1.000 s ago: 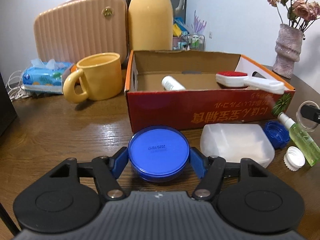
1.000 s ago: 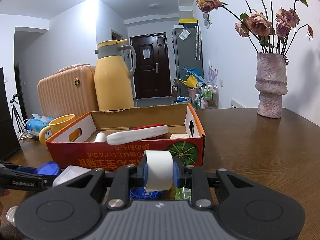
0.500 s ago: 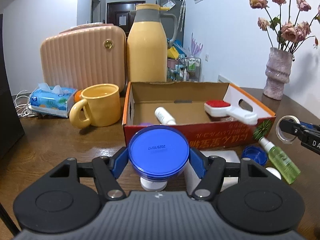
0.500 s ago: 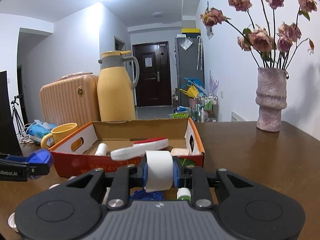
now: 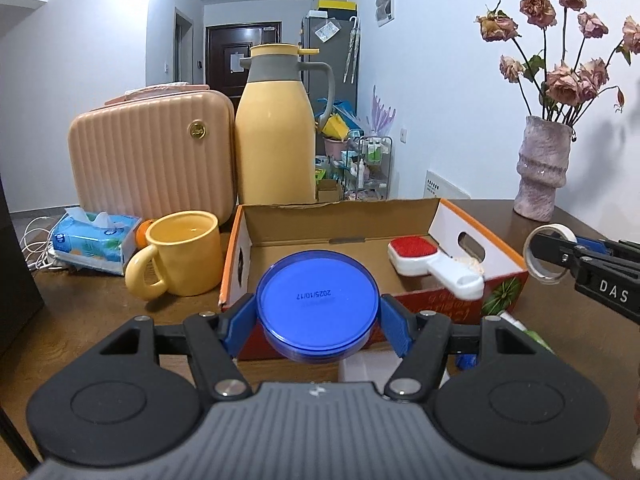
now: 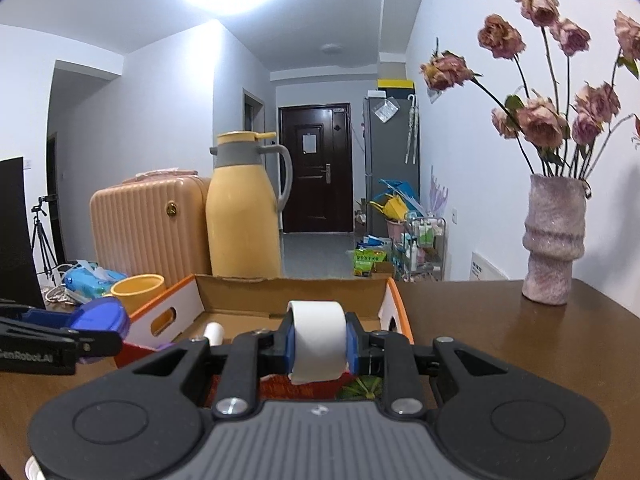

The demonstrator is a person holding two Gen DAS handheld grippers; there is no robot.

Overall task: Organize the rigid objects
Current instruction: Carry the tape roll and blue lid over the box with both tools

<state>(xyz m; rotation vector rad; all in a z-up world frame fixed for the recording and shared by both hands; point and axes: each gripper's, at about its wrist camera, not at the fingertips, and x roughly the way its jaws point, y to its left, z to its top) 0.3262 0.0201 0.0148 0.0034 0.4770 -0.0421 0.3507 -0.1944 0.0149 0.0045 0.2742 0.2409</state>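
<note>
My left gripper [image 5: 318, 314] is shut on a round blue lidded jar [image 5: 317, 304], held up in front of the near wall of the open red cardboard box [image 5: 452, 300]. Inside the box lie a red-and-white brush [image 5: 432, 260] and a small white bottle [image 6: 214, 332]. My right gripper [image 6: 318, 346] is shut on a white tape roll [image 6: 318, 346], raised before the same box [image 6: 188, 308]. In the left wrist view that tape roll [image 5: 548, 254] and the right gripper hang at the far right. The jar [image 6: 102, 322] in the left gripper shows at the left of the right wrist view.
A yellow mug [image 5: 180, 254], a tissue pack [image 5: 94, 242], a peach case [image 5: 152, 152] and a yellow thermos [image 5: 276, 128] stand left of and behind the box. A pink vase with dried roses [image 5: 542, 168] stands at the far right. A translucent container [image 5: 364, 368] lies under the left gripper.
Both grippers have risen with their loads. The blue jar has come off the table and now sits level with the box's front wall; the loose items on the table have dropped out of sight.
</note>
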